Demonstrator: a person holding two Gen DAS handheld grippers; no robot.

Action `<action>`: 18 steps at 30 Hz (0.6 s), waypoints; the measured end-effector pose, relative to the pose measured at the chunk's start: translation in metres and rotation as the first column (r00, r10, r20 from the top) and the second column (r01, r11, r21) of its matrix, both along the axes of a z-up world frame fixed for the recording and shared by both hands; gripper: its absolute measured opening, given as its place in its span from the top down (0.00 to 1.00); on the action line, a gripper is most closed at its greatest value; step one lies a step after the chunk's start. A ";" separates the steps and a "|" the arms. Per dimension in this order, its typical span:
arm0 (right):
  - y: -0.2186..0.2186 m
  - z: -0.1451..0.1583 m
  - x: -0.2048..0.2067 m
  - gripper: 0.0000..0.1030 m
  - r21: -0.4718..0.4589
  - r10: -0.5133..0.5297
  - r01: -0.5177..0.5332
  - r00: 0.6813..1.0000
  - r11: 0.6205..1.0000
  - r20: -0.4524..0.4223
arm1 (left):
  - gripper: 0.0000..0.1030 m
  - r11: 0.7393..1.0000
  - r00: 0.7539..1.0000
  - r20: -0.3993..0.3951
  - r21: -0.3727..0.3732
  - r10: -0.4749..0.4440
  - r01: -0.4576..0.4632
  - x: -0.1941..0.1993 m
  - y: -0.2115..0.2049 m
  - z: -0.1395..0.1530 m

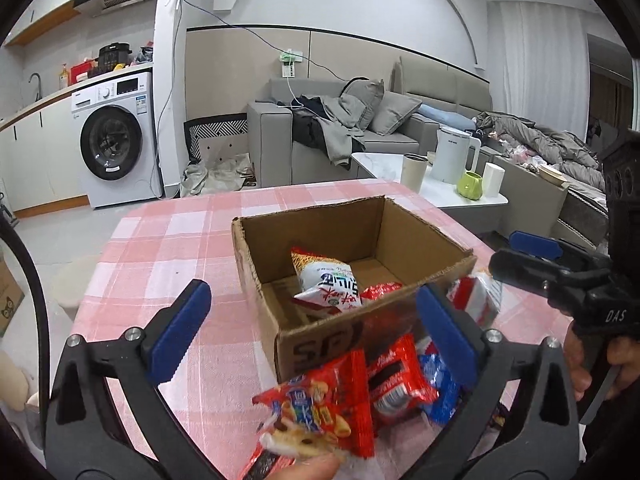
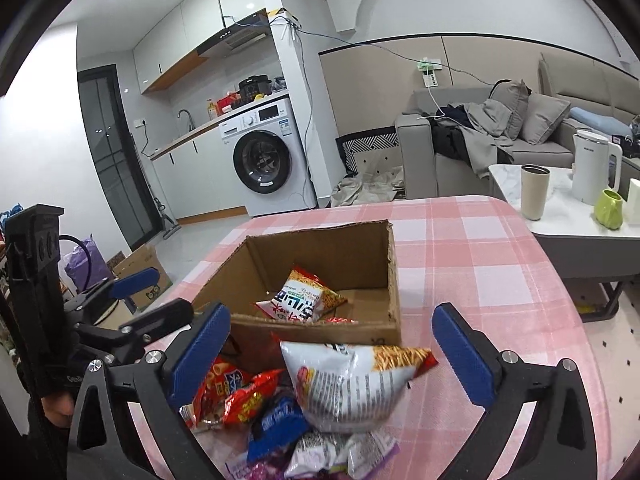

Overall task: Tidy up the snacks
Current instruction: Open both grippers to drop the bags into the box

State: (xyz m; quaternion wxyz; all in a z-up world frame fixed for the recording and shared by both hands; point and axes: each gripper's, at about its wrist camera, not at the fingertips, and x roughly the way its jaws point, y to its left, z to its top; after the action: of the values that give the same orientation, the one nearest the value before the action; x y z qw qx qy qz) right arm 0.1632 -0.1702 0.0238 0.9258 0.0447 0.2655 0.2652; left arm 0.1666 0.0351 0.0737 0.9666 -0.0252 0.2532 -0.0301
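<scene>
An open cardboard box (image 1: 316, 344) (image 2: 320, 256) stands on the pink checked tablecloth (image 1: 160, 272) (image 2: 480, 280). A white and orange snack bag (image 1: 328, 280) (image 2: 300, 296) lies inside it. A pile of snack packets lies in front of the box. My left gripper (image 1: 314, 332) is open wide above a red biscuit packet (image 1: 320, 404), a second red packet (image 1: 396, 384) and a blue one (image 1: 438, 384), and its pads touch none of them. My right gripper (image 2: 330, 354) is also open wide, with a white snack bag (image 2: 352, 388) lying loose on the pile between its fingers.
A low white coffee table (image 2: 560, 220) to the right holds a kettle (image 2: 592, 172), a beige cup (image 2: 534, 192) and a green mug (image 2: 608, 208). Behind are a grey sofa (image 1: 360, 120) and a washing machine (image 1: 116, 136). A cardboard box (image 2: 140, 268) sits on the floor at left.
</scene>
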 end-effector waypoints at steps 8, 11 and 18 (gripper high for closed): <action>-0.013 -0.002 -0.016 0.00 -0.028 -0.017 0.016 1.000 0.999 -0.024 | 0.00 1.000 0.999 -0.028 -0.018 0.019 -0.019 -0.027 0.008 0.001; -0.017 -0.004 -0.016 0.00 -0.018 -0.010 0.009 0.999 1.000 -0.047 | 0.00 0.999 0.999 -0.040 -0.022 0.029 -0.029 -0.034 0.010 -0.004; -0.020 -0.010 -0.015 0.00 -0.023 -0.007 0.005 0.997 1.000 -0.079 | 0.00 0.999 0.995 -0.091 -0.043 0.028 -0.032 -0.040 0.013 -0.019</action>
State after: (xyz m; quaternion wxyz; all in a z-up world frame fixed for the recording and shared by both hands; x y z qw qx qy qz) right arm 0.1478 -0.1901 0.0142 0.9159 0.0457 0.3047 0.2573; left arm 0.1270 0.0479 0.0548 0.9537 -0.0519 0.2955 -0.0201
